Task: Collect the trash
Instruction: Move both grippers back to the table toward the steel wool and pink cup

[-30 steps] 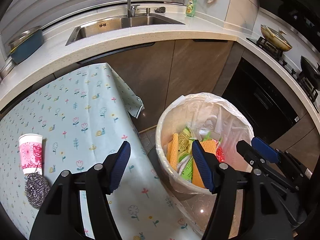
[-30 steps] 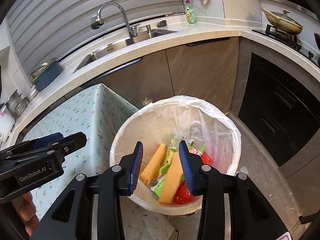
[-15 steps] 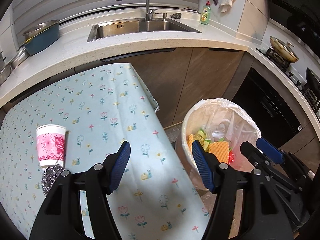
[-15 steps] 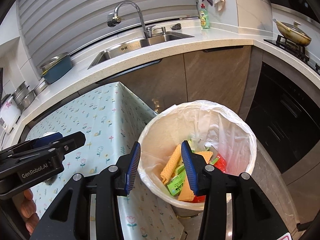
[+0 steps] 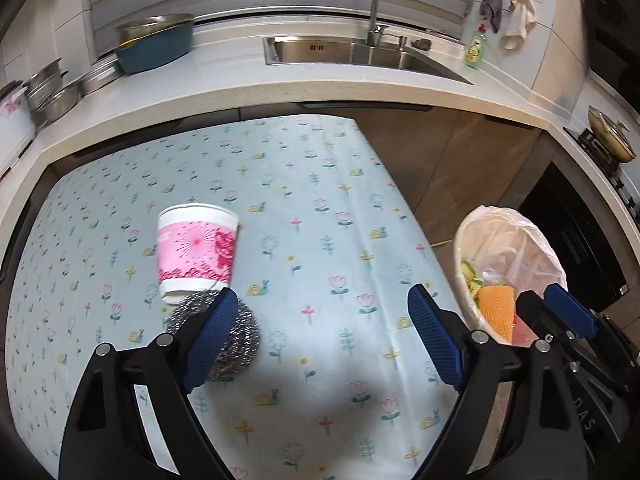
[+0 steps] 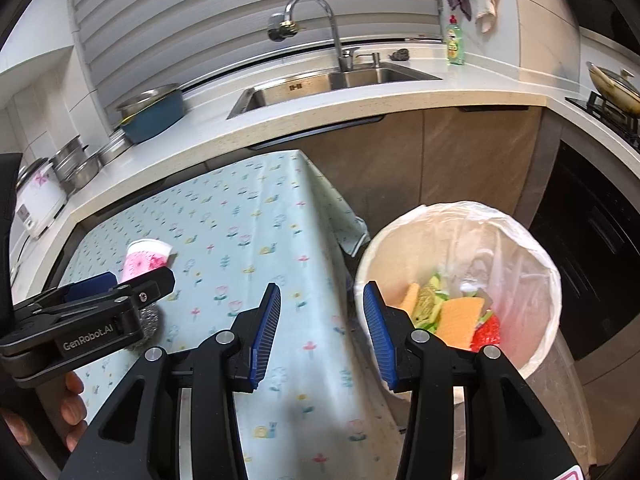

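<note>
Cup (image 5: 196, 254), paper, white with pink print, stood upright on the table (image 5: 320, 208), whose cloth was pale blue with small flowers and snails. Scourer (image 5: 224, 332), a ball of coiled steel wire, lay touching the cup's base on the near side. Bin (image 6: 460, 280), round, lined with a thin translucent bag, stood on the floor just beside the table's edge; it held orange ribbed sponges, green wrappers and something red.

Left gripper (image 5: 320, 340): jaws opening, wide apart, nothing between them; blue textured pads. One pad overlapped the scourer in the left wrist view; contact could not be told. Right gripper (image 6: 320, 336): jaws part open, empty, above the gap between table and bin.

Compared with one second earlier: the left gripper had shifted from over the bin to over the table, so cup and scourer sat nearer the centre of its view. The right view had shifted the same way, the bin now to its right.
</note>
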`<state>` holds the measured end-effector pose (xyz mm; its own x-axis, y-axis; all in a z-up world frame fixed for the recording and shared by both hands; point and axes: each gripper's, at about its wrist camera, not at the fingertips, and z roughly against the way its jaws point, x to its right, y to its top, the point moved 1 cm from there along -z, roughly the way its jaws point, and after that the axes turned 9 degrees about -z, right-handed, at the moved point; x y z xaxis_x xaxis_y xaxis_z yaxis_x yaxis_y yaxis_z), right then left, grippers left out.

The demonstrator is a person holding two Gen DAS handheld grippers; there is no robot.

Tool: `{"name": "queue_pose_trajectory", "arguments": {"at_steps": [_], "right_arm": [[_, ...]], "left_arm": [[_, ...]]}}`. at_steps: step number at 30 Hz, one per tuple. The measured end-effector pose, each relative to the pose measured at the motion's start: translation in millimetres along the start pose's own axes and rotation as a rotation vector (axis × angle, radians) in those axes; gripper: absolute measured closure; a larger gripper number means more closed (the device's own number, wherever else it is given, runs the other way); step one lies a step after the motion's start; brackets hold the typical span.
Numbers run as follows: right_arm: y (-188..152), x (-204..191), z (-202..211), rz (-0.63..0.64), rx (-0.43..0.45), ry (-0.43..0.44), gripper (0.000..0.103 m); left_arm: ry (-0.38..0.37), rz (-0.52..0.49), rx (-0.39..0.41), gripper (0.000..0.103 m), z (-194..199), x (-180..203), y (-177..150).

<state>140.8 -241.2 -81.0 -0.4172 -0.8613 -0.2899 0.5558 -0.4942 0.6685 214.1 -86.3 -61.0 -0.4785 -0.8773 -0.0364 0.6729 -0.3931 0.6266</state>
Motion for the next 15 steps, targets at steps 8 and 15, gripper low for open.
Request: {"name": "queue_pose_trajectory", "arguments": {"at_steps": [8,15], "right_arm": [[-19.3,-38.3,-8.6,0.035,-0.038,0.042,0.06],[-29.6,-65.5,-25.9,0.063,-0.077,0.058,0.06]], "left_arm": [[0.055,0.095,-0.076,0.013,-18.8,-52.8,-30.1],[0.03,0.143,-0.152,0.013,-45.9,-71.8,-44.1]]}}
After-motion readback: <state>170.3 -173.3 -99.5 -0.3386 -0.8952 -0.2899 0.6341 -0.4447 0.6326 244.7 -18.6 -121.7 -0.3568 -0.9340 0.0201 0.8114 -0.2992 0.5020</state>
